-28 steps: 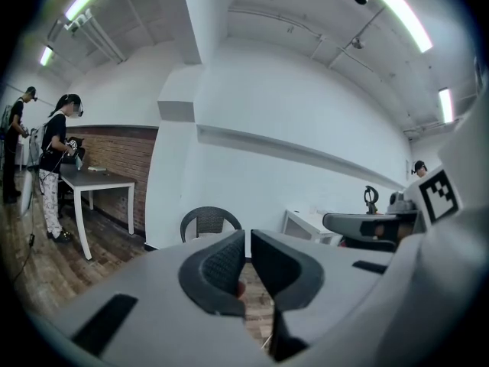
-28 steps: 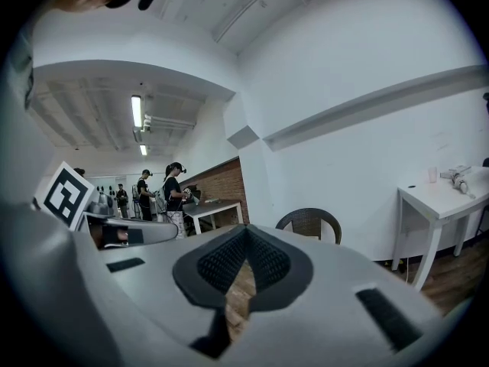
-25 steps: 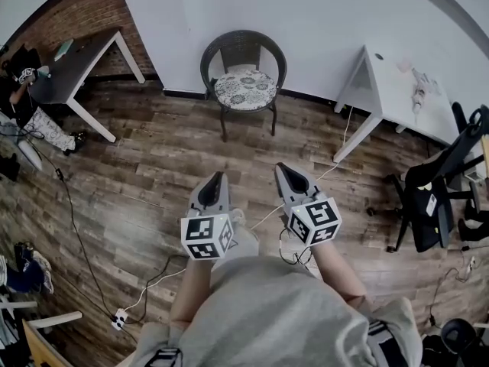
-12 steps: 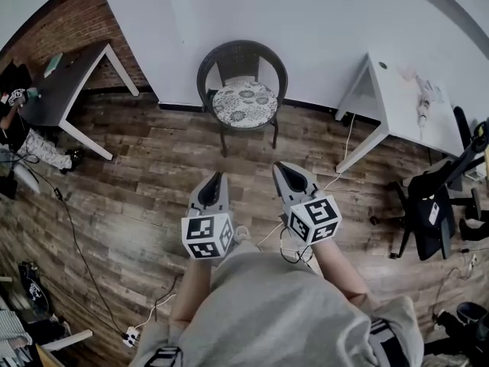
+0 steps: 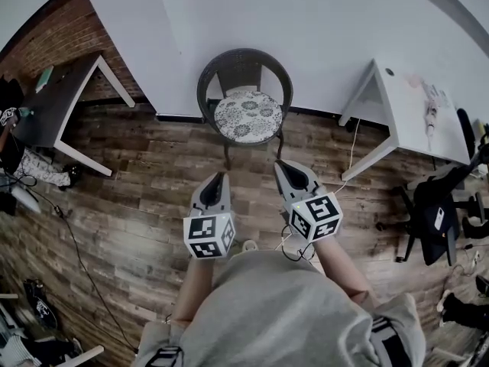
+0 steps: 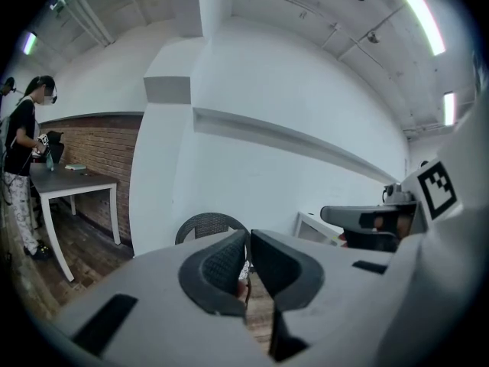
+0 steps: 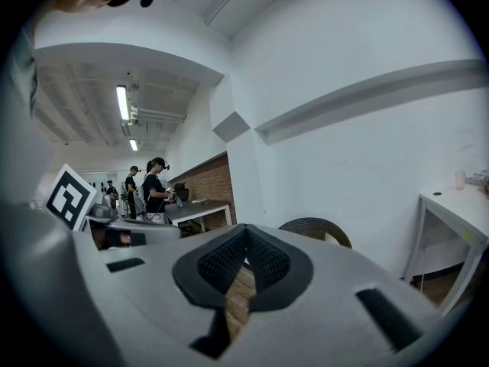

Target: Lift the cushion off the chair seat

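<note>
A round floral cushion point(image 5: 246, 117) lies on the seat of a dark wicker chair point(image 5: 244, 63) that stands against the white wall. Both grippers are held out side by side over the wooden floor, short of the chair and touching nothing. My left gripper point(image 5: 216, 179) points at the chair's front left, its jaws shut and empty. My right gripper point(image 5: 285, 167) points at the front right, also shut and empty. The chair back point(image 6: 202, 224) shows behind the left jaws, and its rim point(image 7: 317, 226) shows in the right gripper view. The jaws hide most of the cushion there.
A white desk point(image 5: 412, 105) stands to the chair's right and a dark table point(image 5: 53, 90) to its left by the brick wall. A black office chair point(image 5: 435, 212) is at far right. Cables point(image 5: 76, 243) trail over the floor. A person point(image 6: 23, 167) stands by the dark table.
In the head view the chair and cushion have drawn nearer to both grippers. The grippers keep side by side, jaws unchanged.
</note>
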Demonstrator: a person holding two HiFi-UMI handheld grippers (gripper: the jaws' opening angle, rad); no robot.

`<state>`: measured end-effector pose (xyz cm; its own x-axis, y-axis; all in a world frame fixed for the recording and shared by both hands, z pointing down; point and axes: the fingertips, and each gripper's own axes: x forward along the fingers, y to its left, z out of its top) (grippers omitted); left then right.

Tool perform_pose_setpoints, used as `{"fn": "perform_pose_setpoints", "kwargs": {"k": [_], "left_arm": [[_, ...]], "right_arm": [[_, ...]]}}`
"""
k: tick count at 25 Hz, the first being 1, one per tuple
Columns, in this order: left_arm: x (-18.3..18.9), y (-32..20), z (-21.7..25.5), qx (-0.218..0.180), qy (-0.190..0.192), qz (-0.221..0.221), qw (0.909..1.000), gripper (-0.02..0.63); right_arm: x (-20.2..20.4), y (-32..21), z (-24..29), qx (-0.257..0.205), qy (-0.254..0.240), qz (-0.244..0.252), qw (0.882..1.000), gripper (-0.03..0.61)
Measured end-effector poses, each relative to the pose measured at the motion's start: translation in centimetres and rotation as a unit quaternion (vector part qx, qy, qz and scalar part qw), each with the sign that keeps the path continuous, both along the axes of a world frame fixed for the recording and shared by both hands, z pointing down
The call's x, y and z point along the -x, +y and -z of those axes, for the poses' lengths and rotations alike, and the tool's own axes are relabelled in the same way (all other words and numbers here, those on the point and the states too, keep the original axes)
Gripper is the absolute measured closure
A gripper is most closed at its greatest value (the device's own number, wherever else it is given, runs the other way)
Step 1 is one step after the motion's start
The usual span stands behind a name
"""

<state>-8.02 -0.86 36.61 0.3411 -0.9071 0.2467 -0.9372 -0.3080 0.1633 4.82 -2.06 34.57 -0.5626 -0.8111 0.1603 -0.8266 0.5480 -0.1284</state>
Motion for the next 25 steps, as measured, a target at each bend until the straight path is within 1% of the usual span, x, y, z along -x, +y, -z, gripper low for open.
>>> {"fn": "perform_pose_setpoints", "kwargs": {"k": [4,8,17,22,25], "left_arm": [[1.3,-2.8,-0.6,0.005,0.005,0.002,1.0000,0.589],[2.3,-5.1,-1.4,0.010,0.006,0.004,0.9999,0.589],[4.0,-7.9,-3.5,0.035,0.015,0.016,0.9991,0.589],[4.0,-8.9,-5.3,0.053,0.018,0.021,0.9982,0.589],[3.8,-10.3,-6.5,0.062,0.017,0.023,0.9977,0.589]], "right_arm": [[1.5,-2.9,-0.3,0.000,0.007,0.006,1.000,0.575],[2.4,-5.6,-0.9,-0.001,0.010,0.001,1.000,0.575],[3.6,-9.0,-2.4,0.008,0.024,-0.005,1.000,0.575],[3.6,-10.4,-4.5,0.022,0.041,-0.001,0.999,0.575],[3.5,-12.2,-5.7,0.028,0.045,-0.002,0.999,0.575]]}}
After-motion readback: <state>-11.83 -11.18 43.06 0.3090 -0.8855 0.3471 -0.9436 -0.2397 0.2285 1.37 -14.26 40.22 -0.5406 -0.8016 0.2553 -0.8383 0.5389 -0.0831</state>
